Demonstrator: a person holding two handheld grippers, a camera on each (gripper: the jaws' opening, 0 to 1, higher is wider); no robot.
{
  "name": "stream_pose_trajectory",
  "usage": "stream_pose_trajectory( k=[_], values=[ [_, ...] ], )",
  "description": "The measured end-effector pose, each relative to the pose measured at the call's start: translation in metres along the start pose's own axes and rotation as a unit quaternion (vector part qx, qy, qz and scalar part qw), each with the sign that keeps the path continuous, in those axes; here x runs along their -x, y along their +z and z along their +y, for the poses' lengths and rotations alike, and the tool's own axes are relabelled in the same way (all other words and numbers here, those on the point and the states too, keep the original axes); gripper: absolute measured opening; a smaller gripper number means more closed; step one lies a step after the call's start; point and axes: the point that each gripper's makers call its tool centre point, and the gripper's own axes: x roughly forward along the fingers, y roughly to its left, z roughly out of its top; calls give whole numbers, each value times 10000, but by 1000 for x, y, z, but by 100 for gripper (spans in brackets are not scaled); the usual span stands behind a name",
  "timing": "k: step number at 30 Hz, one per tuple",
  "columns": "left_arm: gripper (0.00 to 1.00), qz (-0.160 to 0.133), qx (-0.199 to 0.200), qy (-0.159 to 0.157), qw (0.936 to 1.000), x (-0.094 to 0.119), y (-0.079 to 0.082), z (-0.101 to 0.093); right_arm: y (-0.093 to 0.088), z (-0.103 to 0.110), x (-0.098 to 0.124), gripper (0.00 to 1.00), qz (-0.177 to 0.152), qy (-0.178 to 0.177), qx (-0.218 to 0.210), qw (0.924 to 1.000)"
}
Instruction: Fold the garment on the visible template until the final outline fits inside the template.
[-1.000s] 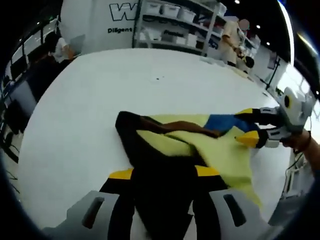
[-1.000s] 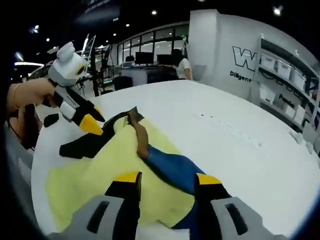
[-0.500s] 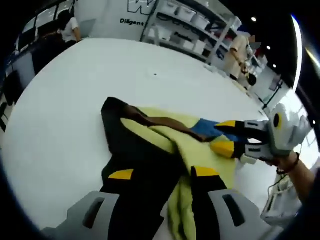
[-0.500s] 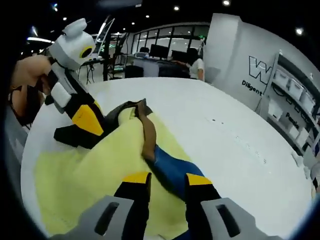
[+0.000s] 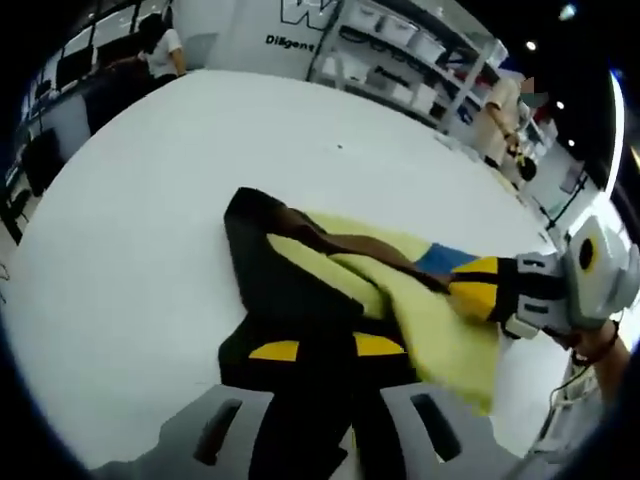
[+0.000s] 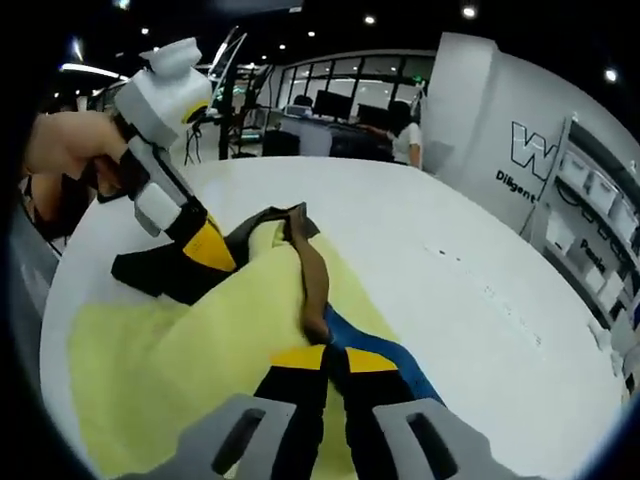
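My left fingers pinch the garment at its black end; my right fingers pinch its blue band. The garment's long axis runs between my two grips, bunched on the white worktop. No template outline is discernible.

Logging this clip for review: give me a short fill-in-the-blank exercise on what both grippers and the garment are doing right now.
1. The left gripper is shut on the garment's ____ fabric.
2. The right gripper is shut on the garment near its ____ stripe.
3. The garment lies on a ____ table.

Missing words: black; blue; white
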Motion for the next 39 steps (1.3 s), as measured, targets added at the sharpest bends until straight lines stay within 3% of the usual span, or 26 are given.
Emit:
stream_pose_trajectory(
  k=[13,16,29,35,39],
  values=[
    [0,-40,-431,-315,9986,18,11,5,15,-36,2,0,-112,-128,-302,9994],
    [0,31,-693,-416,9967,23,11,6,18,-46,0,0,-107,-161,-303,9994],
    [0,171,-1230,-733,9895,30,24,22,14,-90,-26,0,45,-383,-430,9983],
    [0,355,-1719,-513,9831,28,35,44,12,-105,-38,0,135,-530,-511,9972],
    [0,501,-1776,-515,9815,20,38,54,9,-114,-43,0,134,-589,-764,9953]
  ],
)
